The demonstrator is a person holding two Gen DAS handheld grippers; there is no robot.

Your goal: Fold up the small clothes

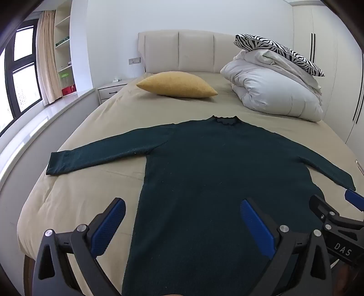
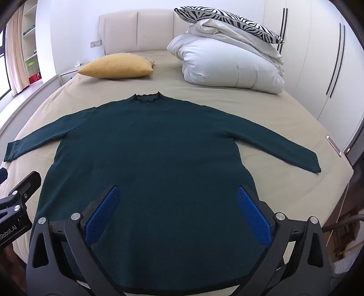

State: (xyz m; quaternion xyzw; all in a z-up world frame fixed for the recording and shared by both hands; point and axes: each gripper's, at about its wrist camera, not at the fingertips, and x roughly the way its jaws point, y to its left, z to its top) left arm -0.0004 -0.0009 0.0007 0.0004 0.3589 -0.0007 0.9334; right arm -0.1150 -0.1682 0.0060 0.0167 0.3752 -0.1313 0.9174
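I hold my left gripper (image 1: pixel 183 213) with its jaws spread as wide as they go, nothing between the blue pads (image 1: pixel 109 228), hovering above the lower body of the dark green sweater (image 1: pixel 204 173). My right gripper (image 2: pixel 178 200) is spread just as wide and empty, over the sweater's hem. The sweater lies flat on the beige bed (image 1: pixel 109 116), sleeves stretched out, collar toward the headboard.

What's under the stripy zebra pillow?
The zebra pillow sits on top of a folded white duvet piled on the bed. Whatever lies beneath the duvet is covered.
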